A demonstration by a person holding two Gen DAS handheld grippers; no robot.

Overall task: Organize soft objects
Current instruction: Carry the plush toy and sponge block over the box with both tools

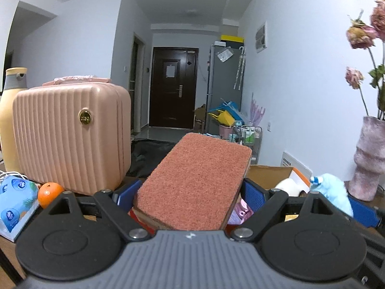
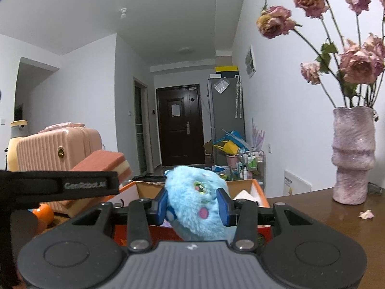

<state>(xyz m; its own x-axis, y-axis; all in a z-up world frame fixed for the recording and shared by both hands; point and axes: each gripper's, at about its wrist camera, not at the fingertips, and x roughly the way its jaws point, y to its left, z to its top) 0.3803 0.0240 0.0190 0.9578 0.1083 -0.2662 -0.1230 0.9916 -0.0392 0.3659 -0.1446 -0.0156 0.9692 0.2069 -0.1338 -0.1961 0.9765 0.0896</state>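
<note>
A: Status of the left gripper [image 1: 190, 192]?

B: We read its blue pads as clamped on the sponge [image 1: 196, 183] across its width. The sponge fills the lower centre of the left wrist view, its rough red face up and its far end tilted upward. In the right wrist view it appears at middle left, where a pale yellow layer shows under the red one.

A: And the right gripper [image 2: 193, 207]?

B: We see its jaws closed on the blue plush toy [image 2: 196, 200], one pad on each side of the fur (the toy's eye and pink spot face the camera). The toy sits at lower centre of that view, in front of the orange-rimmed cardboard box [image 2: 258, 189].

A: Surroundings?

B: We note a pink ribbed case [image 1: 69, 137] at middle left of the left view with an orange [image 1: 49, 193] just beside it, and a pink vase [image 2: 352, 154] of dried roses at right on the wooden table [image 2: 324, 219].
</note>
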